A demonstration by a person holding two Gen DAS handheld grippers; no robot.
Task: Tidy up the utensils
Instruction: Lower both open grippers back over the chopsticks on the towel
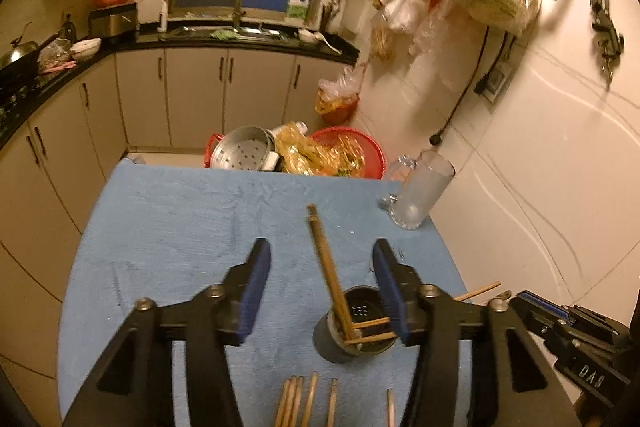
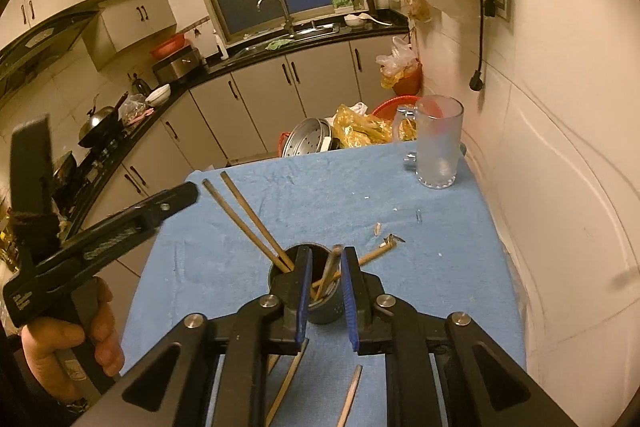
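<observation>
On your blue-covered worktop, a frosted glass mug stands at the far corner, around one o'clock. Beyond the far edge sit a perforated steamer pot and a red basket of yellow bags.

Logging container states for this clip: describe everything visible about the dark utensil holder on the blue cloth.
The utensil holder is a dark, dull cylindrical cup, metal-looking, with drain holes in its floor. It stands upright on the blue cloth, open top up. Several wooden chopsticks lean inside against its rim. The right gripper hovers over its mouth.
</observation>
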